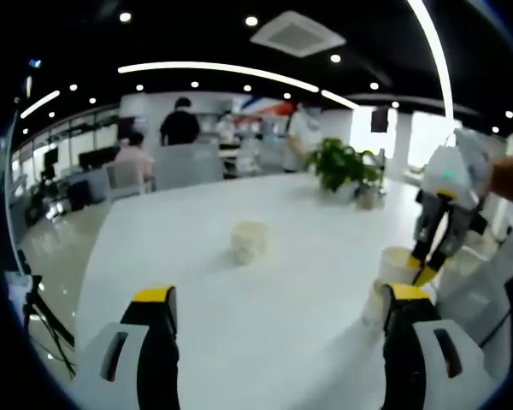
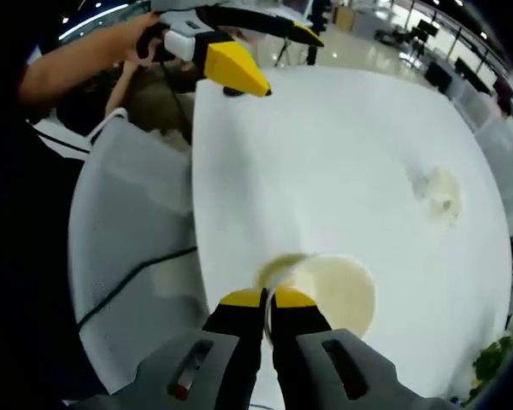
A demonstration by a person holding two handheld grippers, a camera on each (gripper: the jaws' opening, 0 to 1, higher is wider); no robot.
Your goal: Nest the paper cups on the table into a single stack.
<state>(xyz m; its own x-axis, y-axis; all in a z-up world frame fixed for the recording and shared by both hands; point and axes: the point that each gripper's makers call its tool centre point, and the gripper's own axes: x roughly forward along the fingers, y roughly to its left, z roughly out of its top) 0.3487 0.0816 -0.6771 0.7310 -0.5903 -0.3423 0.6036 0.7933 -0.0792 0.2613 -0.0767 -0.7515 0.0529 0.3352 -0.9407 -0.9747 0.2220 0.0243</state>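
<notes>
Right gripper view: your right hand-held gripper (image 2: 268,301) seems clamped on the near cup's (image 2: 332,290) rim; the far cup (image 2: 439,193) on the desk (image 2: 325,154) remains unstacked.

you're facing an open office, dark ceiling (image 1: 197,34) with curved light strips (image 1: 218,70), glossy floor (image 1: 56,243), bright windows (image 1: 423,137), potted plant (image 1: 342,164), people (image 1: 180,124) beyond.

An open-plan office: ceiling strip lights (image 1: 218,70), desks with seated people (image 1: 135,155), potted plant (image 1: 342,164).

Left tool (image 1: 278,312) with black jaws, yellow tips, grey housings, right tool (image 2: 268,301) alike
</notes>
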